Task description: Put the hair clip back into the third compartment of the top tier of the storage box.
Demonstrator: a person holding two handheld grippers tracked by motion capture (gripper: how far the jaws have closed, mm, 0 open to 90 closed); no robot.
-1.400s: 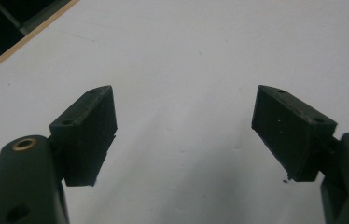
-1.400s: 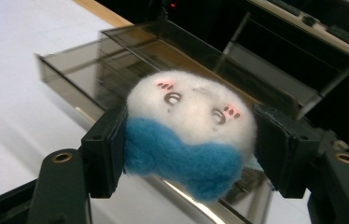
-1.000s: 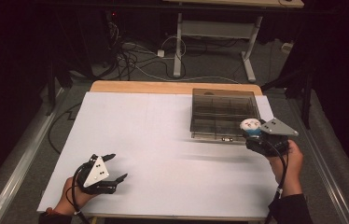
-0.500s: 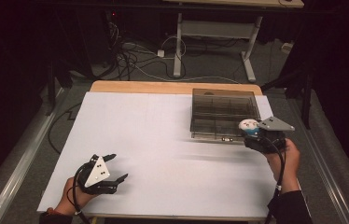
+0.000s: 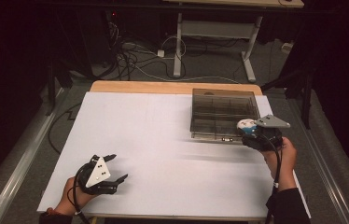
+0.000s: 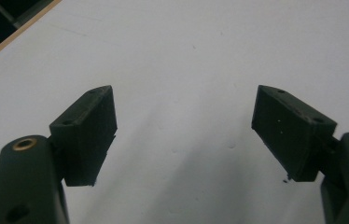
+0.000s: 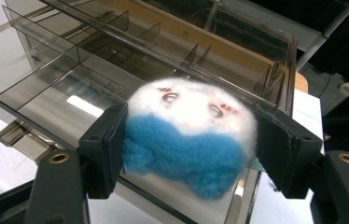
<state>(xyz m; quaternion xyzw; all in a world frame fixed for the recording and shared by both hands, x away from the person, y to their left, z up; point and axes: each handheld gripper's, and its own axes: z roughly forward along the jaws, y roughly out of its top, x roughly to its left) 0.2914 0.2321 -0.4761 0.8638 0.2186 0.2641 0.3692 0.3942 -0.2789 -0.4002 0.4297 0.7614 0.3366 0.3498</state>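
A round plush toy (image 7: 191, 140), white on top and blue below, sits pressed between the two black pads of my right gripper (image 7: 189, 145). In the high view the toy (image 5: 246, 124) and my right gripper (image 5: 248, 129) hover at the near right corner of a smoky clear compartment box (image 5: 224, 112). The box (image 7: 93, 60) has several dividers and a latch on its front. My left gripper (image 5: 119, 166) rests at the front left of the white table (image 5: 163, 140). Its jaws (image 6: 182, 126) stand wide apart, with bare table between them.
A wooden strip (image 5: 172, 87) runs along the table's far edge. Beyond it are cables on the floor (image 5: 135, 60) and the legs of another table (image 5: 178, 46). Metal rails (image 5: 18, 168) flank the table on both sides.
The right gripper with the plush toy has barely shifted by the box's corner. The left gripper has kept still.
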